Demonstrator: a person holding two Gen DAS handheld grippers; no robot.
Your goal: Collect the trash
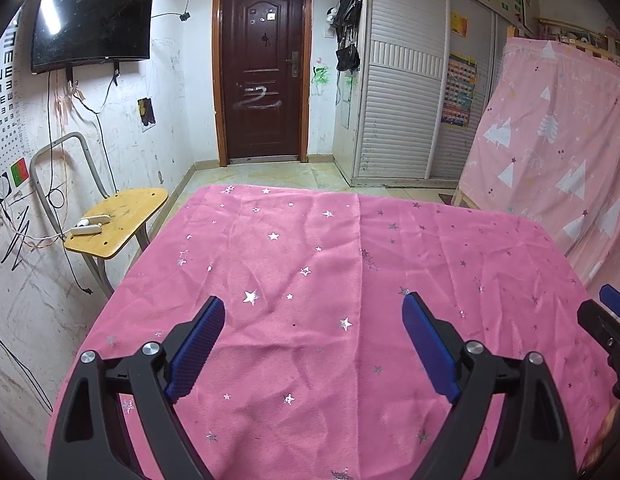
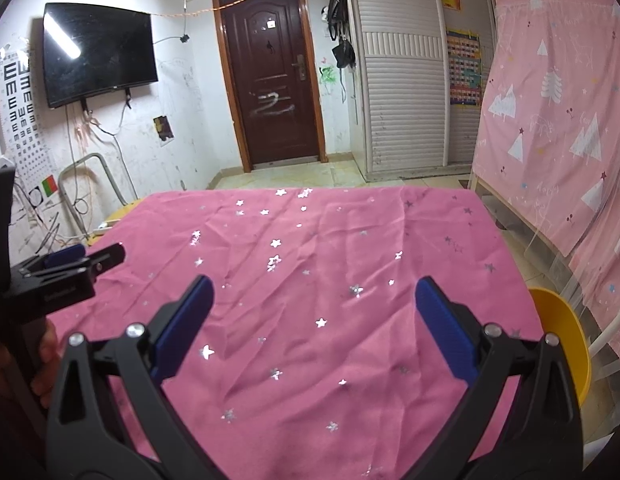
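Left gripper (image 1: pixel 313 304) hovers over the table, jaws spread wide, nothing between the blue pads (image 1: pixel 198 350). Right gripper (image 2: pixel 314 290) same deal: jaws wide apart, nothing held, above the same table. Table is covered by a pink cloth (image 1: pixel 330 264) with silver stars, wrinkled, a seam line running front to back. No trash shows on the cloth in either view, and I cannot tell where any trash is. In the left wrist view the right gripper's tip pokes in at the right edge (image 1: pixel 608 316); in the right wrist view the left gripper shows at the left edge (image 2: pixel 70 268), seen side-on, with fingers of the person's hand (image 2: pixel 46 344) on its handle below. The two tools sit side by side, apart, not touching. Left of the table stands a yellow wooden chair (image 1: pixel 118 220) with a grey metal back, a white power strip (image 1: pixel 88 226) lying on its seat, cable running off toward the wall. Just beside the table's right side is a yellow round seat (image 2: pixel 566 332), partly cut by the cloth edge. Far wall has a dark brown door (image 1: pixel 264 68) with a white scrawl on it, a black TV (image 1: pixel 92 20) mounted to its left, and an eye chart (image 2: pixel 20 108) farther left. White slatted wardrobe (image 1: pixel 402 92) on the right, then a pink tree-print curtain (image 1: pixel 550 132) hung over a wooden frame.
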